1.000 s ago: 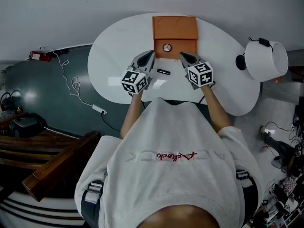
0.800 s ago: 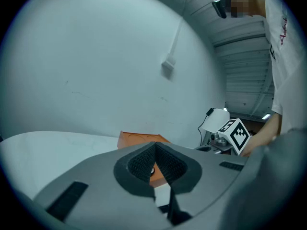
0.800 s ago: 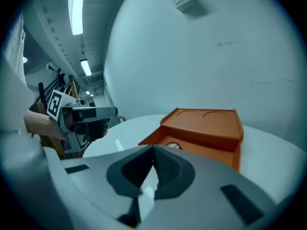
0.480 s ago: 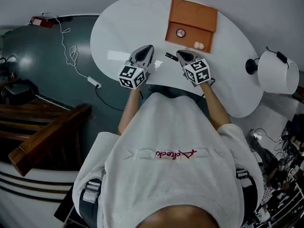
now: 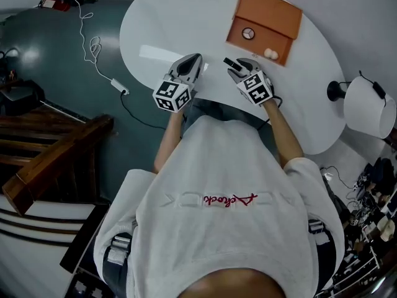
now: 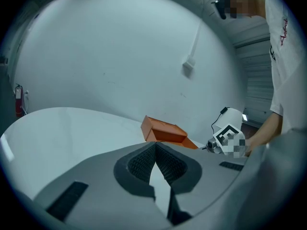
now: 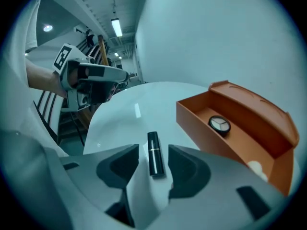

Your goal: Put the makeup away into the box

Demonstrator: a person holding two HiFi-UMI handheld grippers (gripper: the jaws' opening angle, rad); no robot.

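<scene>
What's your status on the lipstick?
Right tongs just opened, straddling lipstick on table. Left tongs shut, empty. Box open, nothing between.

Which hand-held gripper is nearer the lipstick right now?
Right. The right hand-held gripper has just been opening its jaws, and the lipstick lies on the table between them, ungripped. The left hand-held gripper is shut, off to the side, clear of it.

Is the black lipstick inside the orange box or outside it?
Outside. The lipstick lies on its side on the white table, apart from the box, which holds a round compact.
</scene>
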